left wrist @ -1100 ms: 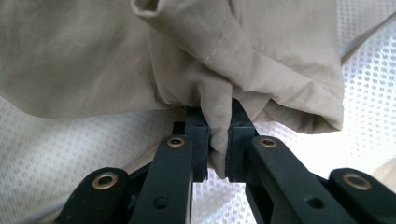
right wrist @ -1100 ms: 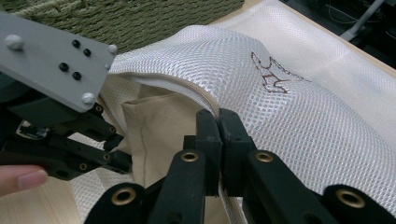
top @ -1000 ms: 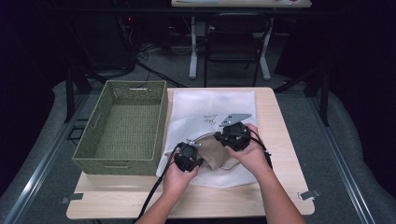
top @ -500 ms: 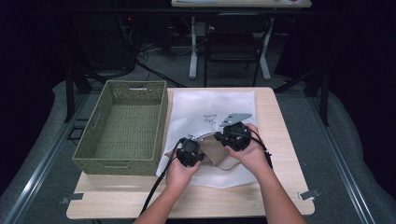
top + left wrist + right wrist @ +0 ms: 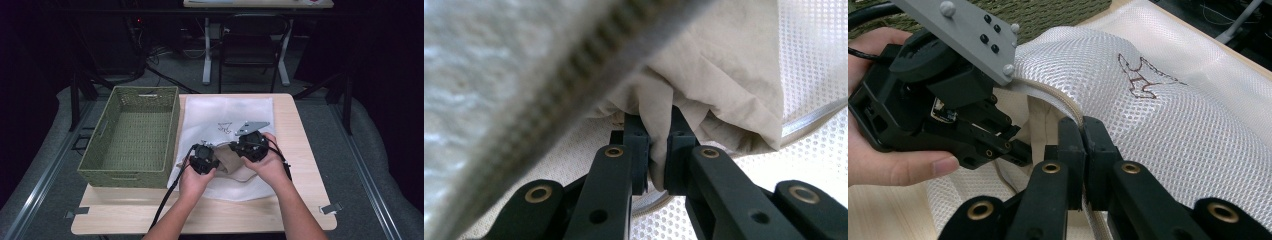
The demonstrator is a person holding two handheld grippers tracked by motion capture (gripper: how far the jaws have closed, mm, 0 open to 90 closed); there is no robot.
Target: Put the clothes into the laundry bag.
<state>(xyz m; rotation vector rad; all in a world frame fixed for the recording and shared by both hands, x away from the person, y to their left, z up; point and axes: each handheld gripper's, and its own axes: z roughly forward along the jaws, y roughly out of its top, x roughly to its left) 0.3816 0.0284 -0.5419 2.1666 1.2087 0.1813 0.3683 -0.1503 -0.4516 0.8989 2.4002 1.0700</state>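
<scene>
- Currently, the white mesh bag lies flat on the table, just beside the green woven basket, which sits to its left and holds nothing I can see.
- My left gripper has its jaws clamped on a fold of beige cloth; the pinch sits at the near edge of the mesh bag, with the bag's zipper edge passing blurred across the left gripper view, very close to the camera.
- My right gripper has its jaws together on the bag's rim, the corded edge of the mesh. The grip lifts that edge into an arch above the cloth.
- Judgement on why: the right jaws hold the bag's mouth raised and open so the left jaws can carry the cloth through it. Whether the cloth is going in or coming out, I cannot tell.
- Both grippers sit close together at the bag's near edge, the left one just beside my right jaws.
- An embroidered figure marks the bag's upper face, beyond the rim.
- Risk, as I judge it: the thin cloth could slip from a narrow pinch.
</scene>
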